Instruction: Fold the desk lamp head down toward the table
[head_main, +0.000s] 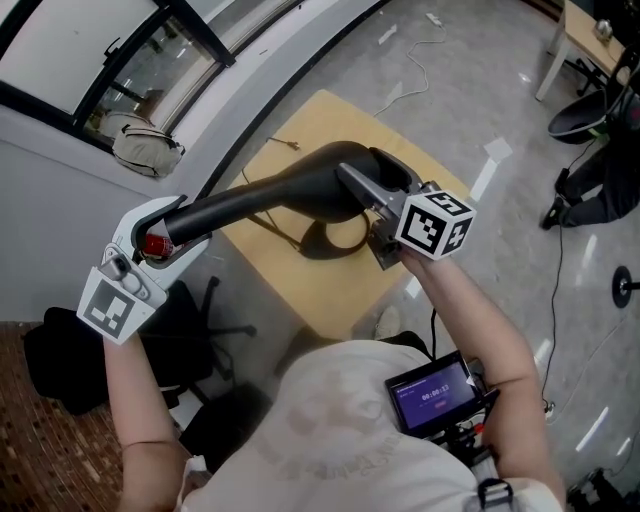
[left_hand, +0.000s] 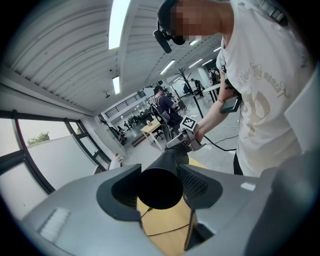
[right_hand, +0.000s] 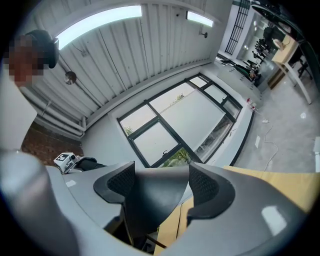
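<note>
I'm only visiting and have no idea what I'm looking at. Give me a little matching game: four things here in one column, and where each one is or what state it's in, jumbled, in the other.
Things:
1. black desk lamp
2. light wooden table
3. small screen
4. beige bag

Places or states:
A. glowing purple at the person's waist
B. off the table, at the head view's upper left
C. clamped in the air by the left gripper and the right gripper
D. directly below the lamp

Pairs: 1-C, 2-D, 3-A, 4-B
</note>
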